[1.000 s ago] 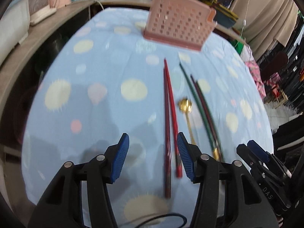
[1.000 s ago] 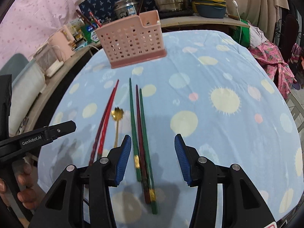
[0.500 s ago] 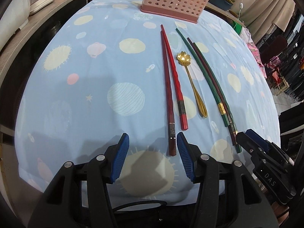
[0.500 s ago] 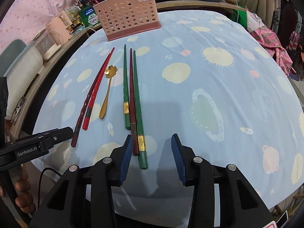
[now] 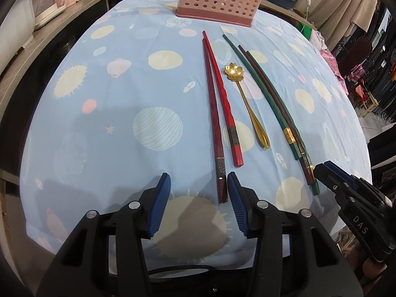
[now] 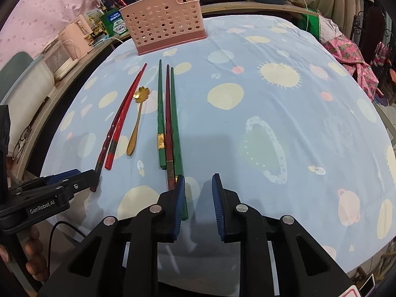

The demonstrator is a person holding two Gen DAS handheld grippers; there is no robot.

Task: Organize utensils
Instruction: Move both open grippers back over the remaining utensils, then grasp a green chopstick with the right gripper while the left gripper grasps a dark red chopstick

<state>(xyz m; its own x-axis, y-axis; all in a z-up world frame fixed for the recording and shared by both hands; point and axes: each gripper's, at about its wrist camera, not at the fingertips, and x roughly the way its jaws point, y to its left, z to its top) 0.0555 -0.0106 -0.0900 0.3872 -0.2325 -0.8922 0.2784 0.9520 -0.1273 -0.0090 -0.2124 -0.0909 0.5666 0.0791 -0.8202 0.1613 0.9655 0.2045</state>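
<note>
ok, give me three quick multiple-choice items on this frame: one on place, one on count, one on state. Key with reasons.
1. Where does the gold spoon lie?
A. inside the pink basket
B. between the red chopsticks and the green chopsticks
C. off the cloth

2. How many chopsticks are on the cloth?
A. three
B. five
C. eight

3. The left gripper is:
A. open, holding nothing
B. shut on the spoon
C. shut on a chopstick

Key: 1 B, red chopsticks flank it on one side, green chopsticks on the other, short of the pink basket. 2 B, two in the red group, three in the green. 3 A, its fingers stand apart, bare cloth between.
</note>
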